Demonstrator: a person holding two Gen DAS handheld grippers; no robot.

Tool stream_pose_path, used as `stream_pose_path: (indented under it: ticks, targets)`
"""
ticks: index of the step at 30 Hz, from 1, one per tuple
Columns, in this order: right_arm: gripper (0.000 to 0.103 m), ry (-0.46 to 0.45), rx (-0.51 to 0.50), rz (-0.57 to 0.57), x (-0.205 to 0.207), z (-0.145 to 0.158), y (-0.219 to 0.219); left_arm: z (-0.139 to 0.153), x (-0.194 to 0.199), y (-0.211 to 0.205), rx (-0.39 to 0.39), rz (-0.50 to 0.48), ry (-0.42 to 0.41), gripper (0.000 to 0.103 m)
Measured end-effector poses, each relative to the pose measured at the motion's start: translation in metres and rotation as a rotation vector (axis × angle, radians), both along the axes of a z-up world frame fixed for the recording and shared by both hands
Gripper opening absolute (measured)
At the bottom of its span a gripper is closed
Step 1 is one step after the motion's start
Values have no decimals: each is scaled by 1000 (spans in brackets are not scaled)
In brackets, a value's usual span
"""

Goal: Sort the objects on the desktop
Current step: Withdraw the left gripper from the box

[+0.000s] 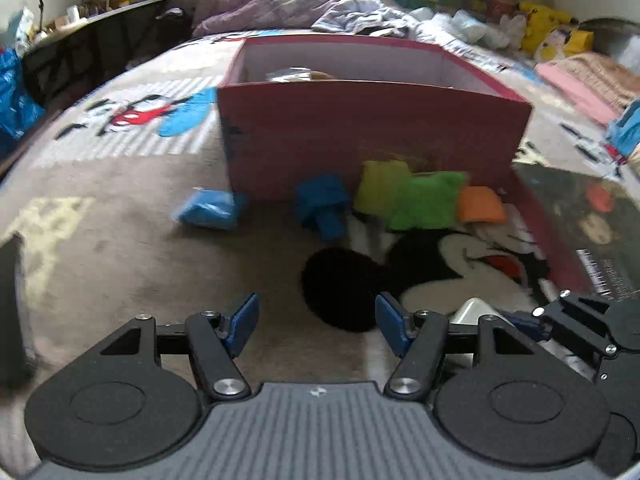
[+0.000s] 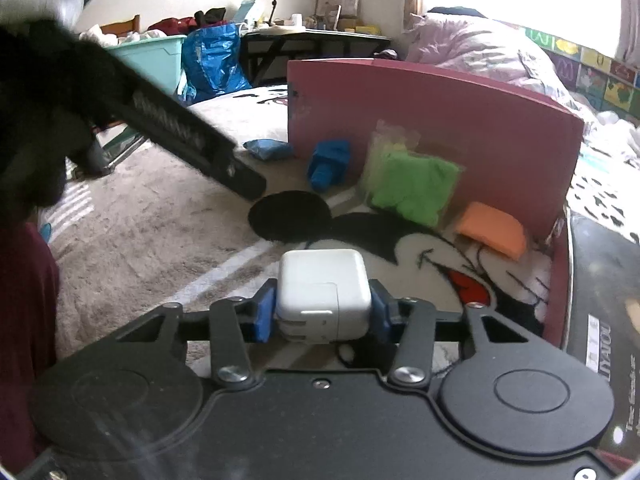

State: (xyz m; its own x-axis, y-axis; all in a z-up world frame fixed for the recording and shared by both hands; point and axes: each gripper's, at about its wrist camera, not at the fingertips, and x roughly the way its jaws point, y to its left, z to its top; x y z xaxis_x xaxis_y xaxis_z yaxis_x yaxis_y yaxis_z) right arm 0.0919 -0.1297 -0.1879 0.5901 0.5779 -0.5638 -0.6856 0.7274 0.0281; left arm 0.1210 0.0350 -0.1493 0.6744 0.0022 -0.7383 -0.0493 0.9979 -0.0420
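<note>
Here, on a grey cartoon-print plush blanket (image 1: pixel 120 248): a tall dark-red cardboard box (image 1: pixel 372 136), open at the top, something pale and blurred inside, not identifiable. Along the box's near wall, a row of small soft packets: a light-blue bag (image 1: pixel 210 208) lying flat near the left corner, a darker blue crumpled bag (image 1: pixel 322 206) just beside the wall, a yellow-green clear pouch (image 1: pixel 380 190) leaning against the wall, a bright green fluffy pouch (image 1: pixel 426 200) overlapping the front of it, and an orange cushion-like packet (image 1: pixel 480 204) at the right end, next to the green one.

Left gripper (image 1: pixel 316 326): low over the blanket, blue-padded fingers (image 1: pixel 244 320) spread wide, nothing between them, aimed at the box and the row of packets.

Right gripper (image 2: pixel 322 312): blue pads pressed against both sides of a white square power adapter (image 2: pixel 322 294), held above the blanket, clear of the packets and well short of the box. Seen from the left wrist, only a white corner of the adapter, beside the black frame of the right gripper at the lower right.

Right of the box, flat on the blanket, a dark glossy printed sheet (image 1: pixel 580 216).
</note>
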Motion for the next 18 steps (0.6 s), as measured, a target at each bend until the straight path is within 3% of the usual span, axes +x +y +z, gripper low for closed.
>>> stream_pose_path:
  ticks: [9, 18]
  targets:
    - [46, 64, -10, -39, -16, 9, -19, -26, -3, -14, -10, -36, -9, 63]
    - [46, 95, 46, -100, -25, 38, -40, -28, 3, -11, -28, -49, -25, 63]
